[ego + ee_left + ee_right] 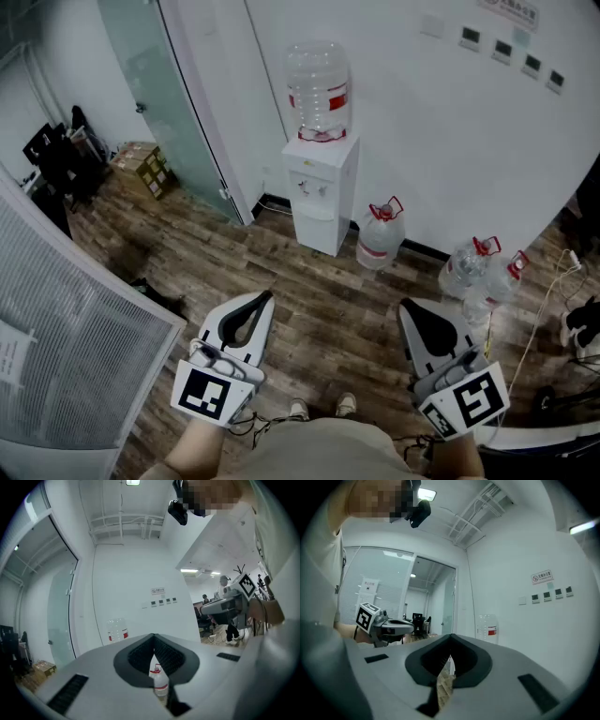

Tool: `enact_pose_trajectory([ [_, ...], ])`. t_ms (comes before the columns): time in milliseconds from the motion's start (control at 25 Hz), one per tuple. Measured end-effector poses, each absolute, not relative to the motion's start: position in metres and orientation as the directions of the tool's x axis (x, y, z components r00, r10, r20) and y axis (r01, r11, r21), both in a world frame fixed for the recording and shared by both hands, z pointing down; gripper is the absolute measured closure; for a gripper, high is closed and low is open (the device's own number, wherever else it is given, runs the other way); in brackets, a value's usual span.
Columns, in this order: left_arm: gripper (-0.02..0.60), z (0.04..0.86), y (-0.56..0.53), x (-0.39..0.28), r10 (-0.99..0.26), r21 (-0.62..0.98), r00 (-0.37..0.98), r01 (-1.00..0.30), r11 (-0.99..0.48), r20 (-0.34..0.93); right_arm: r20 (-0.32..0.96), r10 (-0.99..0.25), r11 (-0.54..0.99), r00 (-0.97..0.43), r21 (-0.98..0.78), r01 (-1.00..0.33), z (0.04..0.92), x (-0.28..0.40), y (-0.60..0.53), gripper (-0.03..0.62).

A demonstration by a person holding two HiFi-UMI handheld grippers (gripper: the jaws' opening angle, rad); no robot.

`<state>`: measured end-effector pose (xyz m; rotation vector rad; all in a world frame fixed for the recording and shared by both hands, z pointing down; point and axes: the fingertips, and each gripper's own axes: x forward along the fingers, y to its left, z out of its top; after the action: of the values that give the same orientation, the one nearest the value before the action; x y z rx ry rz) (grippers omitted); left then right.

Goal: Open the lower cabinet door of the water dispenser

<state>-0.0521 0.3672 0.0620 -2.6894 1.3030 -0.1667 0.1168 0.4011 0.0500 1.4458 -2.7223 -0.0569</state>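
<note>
At the floor's far left edge stand a glass door and a box, neither part of the job. The left tool is held level over the floor near the person's feet. Its jaws are closed tip to tip with nothing between them, and the jug glimpsed through the slot below the tips is far off by the wall. The dispenser stands at the floor's far edge against the wall, with a bottle upturned on top. Its lower door, below the taps, looks closed. It is well apart from both tools. A jug sits just beside the dispenser on its right, and two more jugs stand further right along the same wall. The right tool is also level, its jaws pressed together and empty. I judge the task to be at its very start: this is the approach, and nothing has been touched. The next move calls for stepping up to the dispenser and lowering one tool to the height of the lower door. Its jaws must then part enough to take the door's edge or handle, which is too small to make out from here. The near jug may crowd the door's swing, though which side carries the hinges cannot be told.
</note>
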Motion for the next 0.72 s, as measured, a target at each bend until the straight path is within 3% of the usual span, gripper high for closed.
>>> enact_pose_trajectory([
  [720, 0.575, 0.070, 0.361, -0.028, -0.787, -0.199, 0.614, -0.766, -0.611, 0.056, 0.069, -0.824, 0.565, -0.562, 0.037, -0.824, 0.067, 0.144, 0.392, 0.588],
])
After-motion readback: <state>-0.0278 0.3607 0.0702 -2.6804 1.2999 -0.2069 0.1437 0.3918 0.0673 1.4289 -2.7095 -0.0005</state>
